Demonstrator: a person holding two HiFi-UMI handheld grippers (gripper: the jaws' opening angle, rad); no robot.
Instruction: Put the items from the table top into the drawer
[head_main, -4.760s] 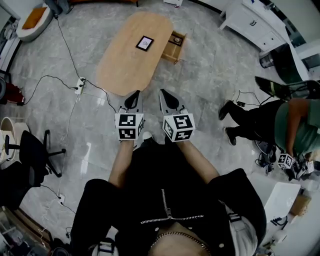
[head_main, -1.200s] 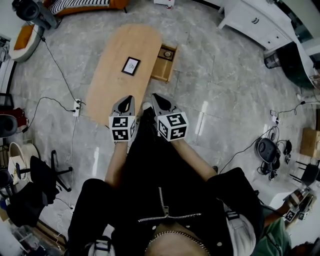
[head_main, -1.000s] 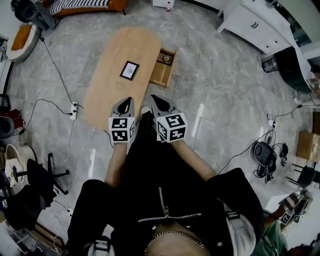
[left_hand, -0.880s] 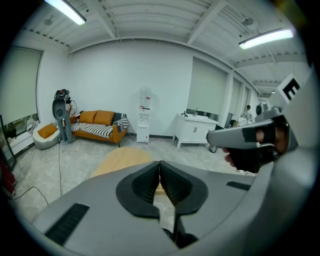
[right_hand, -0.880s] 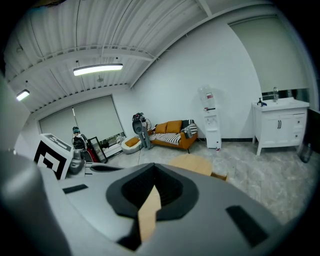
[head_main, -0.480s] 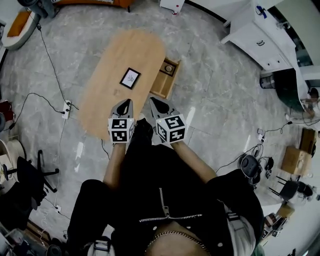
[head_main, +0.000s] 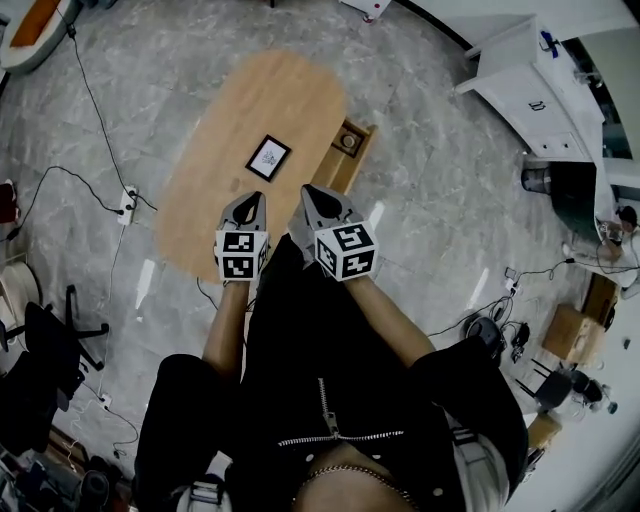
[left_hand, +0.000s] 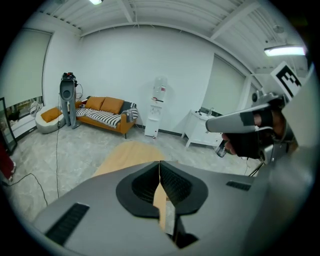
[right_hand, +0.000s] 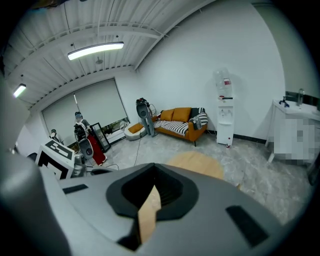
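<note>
Shows, from the head view, an oval wooden table (head_main: 230, 120) on a grey floor (head_main: 430, 200), with 1 black-framed square item (head_main: 268, 157) lying flat near the middle of the top. Shows an open drawer (head_main: 338, 172) jutting from the table's right side, just beside that item, and 1 small round thing (head_main: 348, 141) at its far end, too small to name. Gives no readable detail of the picture inside the frame. Places the left gripper (head_main: 254, 198) above the table's near end, short of the framed item and apart from it. Places the right gripper (head_main: 309, 190) near the drawer's near corner, possibly covering a little of it. Confirms in the left gripper view a left gripper (left_hand: 159, 166) with pads pressed together on nothing, only a sliver of tabletop (left_hand: 131, 154) visible below the tips. Confirms the same in the right gripper view: right gripper (right_hand: 152, 175) closed and empty, table (right_hand: 197, 162) beyond. Hides both the framed item and the drawer behind the gripper bodies in those 2 views. Catches the right hand (left_hand: 250, 142) at the left gripper view's right edge, partly cut off.
</note>
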